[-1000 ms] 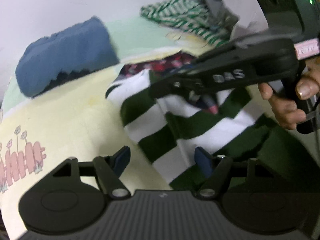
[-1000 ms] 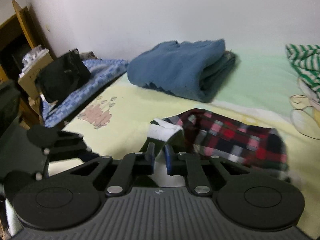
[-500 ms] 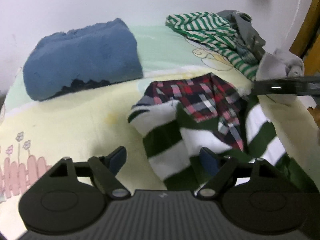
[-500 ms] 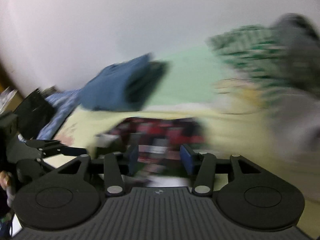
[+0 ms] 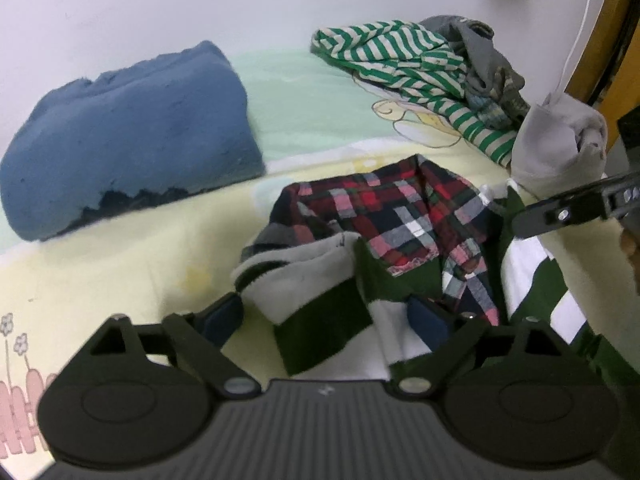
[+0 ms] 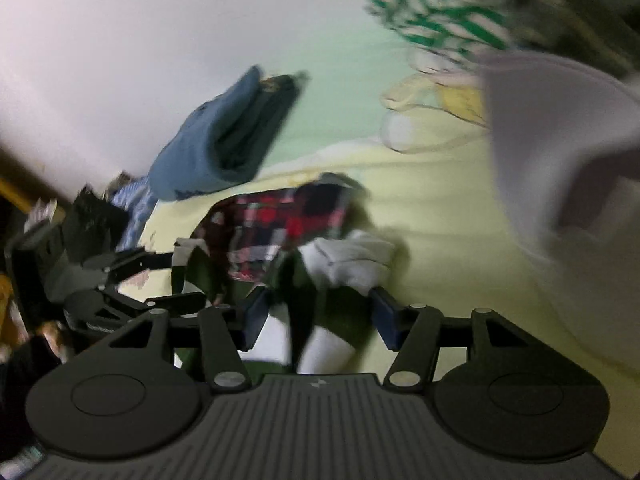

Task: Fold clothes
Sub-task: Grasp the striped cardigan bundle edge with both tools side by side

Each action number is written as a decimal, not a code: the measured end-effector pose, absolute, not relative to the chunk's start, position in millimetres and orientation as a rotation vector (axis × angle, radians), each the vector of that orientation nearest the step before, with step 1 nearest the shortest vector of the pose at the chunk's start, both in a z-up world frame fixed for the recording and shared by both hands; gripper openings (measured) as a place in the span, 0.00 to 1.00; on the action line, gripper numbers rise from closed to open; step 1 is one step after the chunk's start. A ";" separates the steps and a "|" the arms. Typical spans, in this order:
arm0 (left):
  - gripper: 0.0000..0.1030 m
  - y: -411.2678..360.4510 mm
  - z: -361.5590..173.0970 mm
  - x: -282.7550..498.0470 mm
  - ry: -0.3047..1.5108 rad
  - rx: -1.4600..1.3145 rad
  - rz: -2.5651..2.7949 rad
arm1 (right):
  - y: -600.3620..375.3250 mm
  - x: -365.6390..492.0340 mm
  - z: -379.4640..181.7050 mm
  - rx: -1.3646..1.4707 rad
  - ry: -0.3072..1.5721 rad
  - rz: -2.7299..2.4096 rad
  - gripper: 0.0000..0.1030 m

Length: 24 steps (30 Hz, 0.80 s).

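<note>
1. Right wrist view is smeared by motion – the grey garment [image 6: 560, 128] filling its right side and the thin-striped green top [image 6: 440, 12] above it have no sharp edges; plaid detail is hard to read there
2. Left wrist view: the green-and-white striped sweater [image 5: 320, 320] is cut off by the gripper body at the bottom edge; the red plaid shirt [image 5: 380, 216] lies on it and hides its middle
3. Both garments sit on the yellow part of the bed sheet [image 5: 120, 272], near its front edge; the folded blue blanket [image 5: 128, 132] lies toward the far edge by the wall
4. Left gripper [image 5: 324, 316] – jaws spread wide, holding nothing, just above a sweater sleeve
5. Right gripper [image 6: 320, 312] – jaws apart, empty; a second ago they were pinched on the white sweater edge
6. In the left view the right gripper now only shows at the right edge – a second ago it crossed over the sweater
</note>
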<state>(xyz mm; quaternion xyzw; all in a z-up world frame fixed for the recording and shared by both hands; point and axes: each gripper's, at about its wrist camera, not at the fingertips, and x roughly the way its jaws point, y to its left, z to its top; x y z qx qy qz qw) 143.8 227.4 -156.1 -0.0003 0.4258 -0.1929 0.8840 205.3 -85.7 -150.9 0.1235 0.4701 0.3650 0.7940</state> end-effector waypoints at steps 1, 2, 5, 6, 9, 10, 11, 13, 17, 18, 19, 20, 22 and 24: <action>0.89 227.2 -156.3 144.3 0.881 -0.005 -0.399 | -77.3 206.5 -150.6 0.231 0.997 0.797 0.60; 0.89 226.9 -156.5 144.7 0.875 -0.009 -0.397 | -71.6 207.4 -150.6 0.208 0.985 0.805 0.60; 0.81 226.8 -156.6 144.8 0.860 -0.021 -0.391 | -62.1 210.3 -152.6 0.190 0.950 0.817 0.59; 0.81 227.0 -156.5 144.6 0.855 -0.025 -0.390 | -62.1 211.3 -153.3 0.195 0.938 0.815 0.58; 0.81 228.7 -156.3 145.1 0.852 -0.030 -0.395 | -64.8 217.1 -155.2 0.218 0.918 0.811 0.55; 0.81 229.0 -156.3 145.7 0.853 -0.032 -0.396 | -66.2 219.6 -155.7 0.227 0.915 0.810 0.54; 0.80 228.7 -156.2 146.5 0.852 -0.034 -0.393 | -67.4 222.1 -156.2 0.235 0.912 0.809 0.54; 0.74 227.8 -156.1 148.2 0.849 -0.039 -0.383 | -65.2 228.2 -155.5 0.236 0.935 0.809 0.51; 0.52 230.9 -155.3 148.1 0.840 -0.070 -0.350 | -60.2 234.0 -155.5 0.210 0.997 0.805 0.25; 0.49 231.9 -154.5 146.8 0.835 -0.070 -0.347 | -61.0 232.5 -154.4 0.202 0.997 0.805 0.24; 0.44 231.2 -152.4 145.2 0.828 -0.060 -0.342 | -61.4 231.2 -151.7 0.201 0.989 0.809 0.23; 0.36 230.1 -149.9 143.4 0.820 -0.048 -0.337 | -61.8 229.8 -149.1 0.201 0.982 0.812 0.22; 0.27 227.3 -144.2 140.4 0.807 -0.026 -0.323 | -62.7 227.1 -143.7 0.200 0.968 0.819 0.22; 0.22 223.8 -136.9 137.7 0.795 -0.007 -0.303 | -63.5 224.4 -138.4 0.199 0.954 0.826 0.21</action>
